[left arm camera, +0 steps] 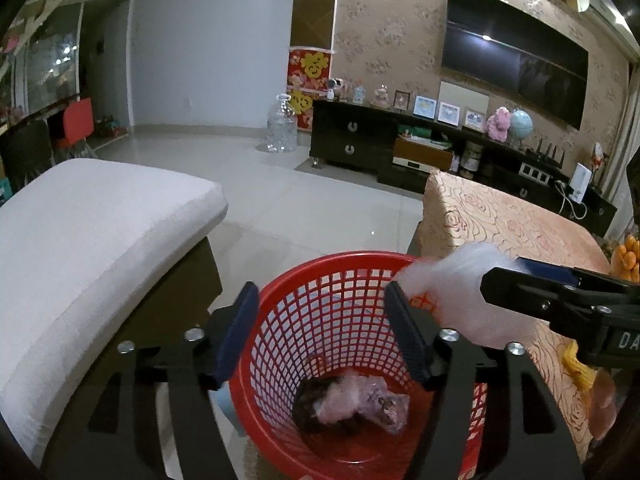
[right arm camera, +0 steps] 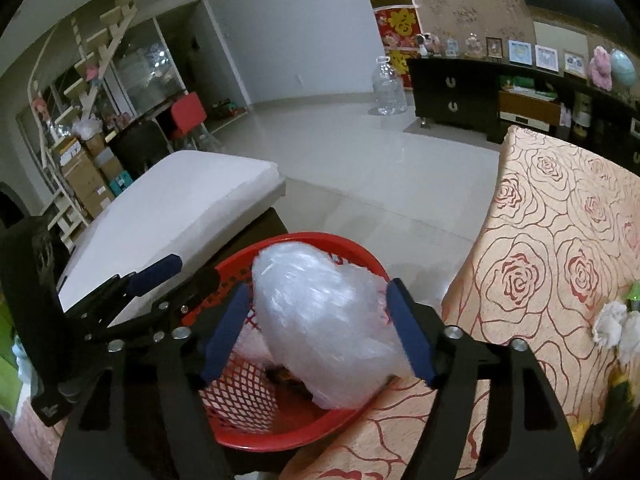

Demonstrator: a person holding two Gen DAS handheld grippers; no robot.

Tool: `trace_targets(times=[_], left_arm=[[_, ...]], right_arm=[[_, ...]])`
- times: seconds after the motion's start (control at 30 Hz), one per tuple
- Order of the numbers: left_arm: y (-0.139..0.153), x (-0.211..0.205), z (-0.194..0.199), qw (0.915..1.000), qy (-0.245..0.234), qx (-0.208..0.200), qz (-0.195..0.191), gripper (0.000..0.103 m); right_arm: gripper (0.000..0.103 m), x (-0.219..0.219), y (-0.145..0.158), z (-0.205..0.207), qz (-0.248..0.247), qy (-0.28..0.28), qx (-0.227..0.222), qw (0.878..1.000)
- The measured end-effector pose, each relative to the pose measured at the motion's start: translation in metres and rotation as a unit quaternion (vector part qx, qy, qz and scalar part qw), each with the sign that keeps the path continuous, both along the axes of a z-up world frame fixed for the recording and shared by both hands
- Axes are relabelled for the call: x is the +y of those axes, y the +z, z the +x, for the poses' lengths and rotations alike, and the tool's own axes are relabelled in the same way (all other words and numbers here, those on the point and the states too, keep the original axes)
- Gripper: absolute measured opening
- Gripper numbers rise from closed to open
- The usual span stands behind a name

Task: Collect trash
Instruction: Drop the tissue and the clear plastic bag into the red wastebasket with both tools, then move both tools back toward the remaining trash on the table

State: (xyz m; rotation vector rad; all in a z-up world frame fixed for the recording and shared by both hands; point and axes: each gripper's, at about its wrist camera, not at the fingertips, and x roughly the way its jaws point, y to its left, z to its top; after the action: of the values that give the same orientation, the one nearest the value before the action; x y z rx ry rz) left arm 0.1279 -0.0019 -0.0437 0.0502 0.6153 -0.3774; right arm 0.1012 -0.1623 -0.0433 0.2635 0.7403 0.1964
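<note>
Both fingers (left arm camera: pixel 320 336) (right arm camera: pixel 320 332) spread, gripping nothing — clear bag (right arm camera: pixel 320 328) over red basket (left arm camera: pixel 340 280), beside rose-patterned tablecloth (right arm camera: pixel 560 260), glossy tiled floor (left arm camera: pixel 280 184).

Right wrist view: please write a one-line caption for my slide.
Open right gripper around a crumpled clear plastic bag above the red mesh basket, beside the rose-patterned tablecloth.

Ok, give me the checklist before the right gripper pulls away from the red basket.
1. Clear crumpled plastic bag over the red plastic mesh basket: ok.
2. Right gripper pads off the bag: cannot tell; the bag is between them.
3. Left gripper empty and open above the basket: ok.
4. Room in the basket above the earlier pink wrapper: ok.
5. More trash left: white crumpled tissues on the rose-patterned tablecloth: not ok.
</note>
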Motion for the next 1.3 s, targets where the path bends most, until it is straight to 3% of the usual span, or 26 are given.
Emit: trace_targets(times=[0.27,0.43,0.57,0.77,0.97,1.2,1.3], left_arm=[[0.014,0.009,-0.014,1.0,0.005,-0.005,0.005,0.085],[0.034,0.008,-0.037,0.9993,-0.01,-0.027,0.024,0.09],[0.05,0.01,-0.053,0.9994,-0.017,-0.03,0.005,0.093],[0.07,-0.005,-0.076,0.9982,-0.041,-0.043,-0.005,0.095],[0.08,-0.028,-0.08,0.9972,-0.061,-0.037,-0.022,0.095],[0.082,-0.053,-0.074,0.9961,-0.082,-0.019,-0.025,0.095],[0.081,-0.067,-0.072,0.9952,-0.097,-0.017,-0.005,0.095]], right_arm=[[0.075,0.0,0.019,-0.021,0.002,-0.014,-0.016,1.0],[0.078,-0.008,0.035,-0.052,-0.011,-0.048,-0.034,0.998],[0.081,-0.015,0.046,-0.082,-0.035,-0.082,-0.045,0.995],[0.088,-0.039,0.057,-0.133,-0.089,-0.15,-0.065,0.983],[0.088,-0.07,0.062,-0.176,-0.143,-0.201,-0.07,0.967],[0.091,-0.112,0.055,-0.217,-0.153,-0.256,-0.054,0.953],[0.091,-0.132,0.05,-0.232,-0.152,-0.283,-0.044,0.946]])
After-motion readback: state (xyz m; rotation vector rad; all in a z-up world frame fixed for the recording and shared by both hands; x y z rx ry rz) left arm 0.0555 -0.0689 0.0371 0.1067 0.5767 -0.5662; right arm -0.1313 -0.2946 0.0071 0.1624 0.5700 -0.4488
